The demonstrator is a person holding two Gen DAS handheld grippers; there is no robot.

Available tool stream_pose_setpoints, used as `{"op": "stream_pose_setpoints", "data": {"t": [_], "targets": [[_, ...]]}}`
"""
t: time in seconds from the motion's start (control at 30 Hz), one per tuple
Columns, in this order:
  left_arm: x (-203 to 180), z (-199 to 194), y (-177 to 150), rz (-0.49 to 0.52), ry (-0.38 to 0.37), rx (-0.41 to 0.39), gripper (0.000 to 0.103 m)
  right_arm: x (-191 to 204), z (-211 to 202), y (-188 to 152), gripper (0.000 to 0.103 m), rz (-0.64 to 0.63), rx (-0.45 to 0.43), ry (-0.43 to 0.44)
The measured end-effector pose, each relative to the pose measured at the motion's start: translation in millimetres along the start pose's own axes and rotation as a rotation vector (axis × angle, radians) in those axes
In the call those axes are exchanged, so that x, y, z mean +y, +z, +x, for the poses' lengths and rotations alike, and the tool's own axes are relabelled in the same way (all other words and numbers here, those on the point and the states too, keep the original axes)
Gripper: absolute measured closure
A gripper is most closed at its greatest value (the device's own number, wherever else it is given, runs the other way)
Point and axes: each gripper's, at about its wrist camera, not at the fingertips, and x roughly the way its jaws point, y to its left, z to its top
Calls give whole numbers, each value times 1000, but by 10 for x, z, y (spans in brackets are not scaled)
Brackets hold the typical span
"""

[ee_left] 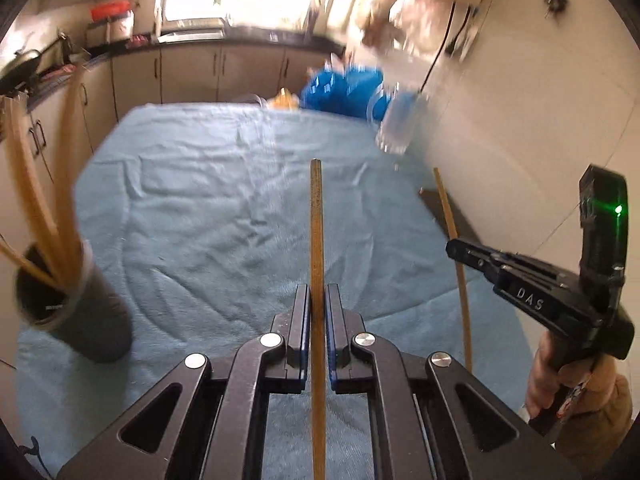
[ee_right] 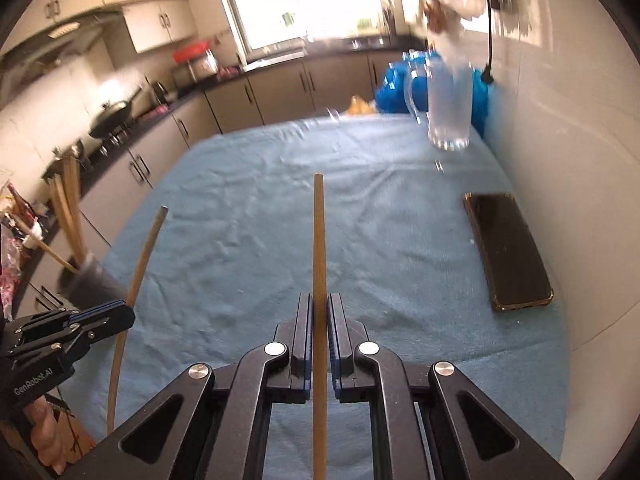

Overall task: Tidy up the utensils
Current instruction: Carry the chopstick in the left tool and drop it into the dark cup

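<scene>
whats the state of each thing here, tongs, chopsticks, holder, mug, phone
left tongs: shut on a chopstick
left chopstick: clamped, lifted off the cloth
right tongs: shut on a chopstick
right chopstick: clamped, lifted off the cloth
dark holder: upright, several chopsticks standing in it
glass mug: upright, looks empty
phone: flat on the blue cloth, screen dark

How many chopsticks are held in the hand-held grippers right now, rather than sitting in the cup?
2. One chopstick is clamped in the left hand-held gripper; the other chopstick is in the right hand-held gripper. More stand in the dark cup; blur hides their number.
</scene>
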Motion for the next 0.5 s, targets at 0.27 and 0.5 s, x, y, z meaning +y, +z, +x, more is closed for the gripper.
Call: {"op": "stream_pose_setpoints", "data": {"t": [0.27, 0.5], "targets": [[292, -769, 62, -86, 2, -210, 96, 407, -385, 163, 95, 8, -149, 110], [791, -1327, 255, -184, 44, -377, 96, 1010, -443, 436, 95, -12, -240, 240]]}}
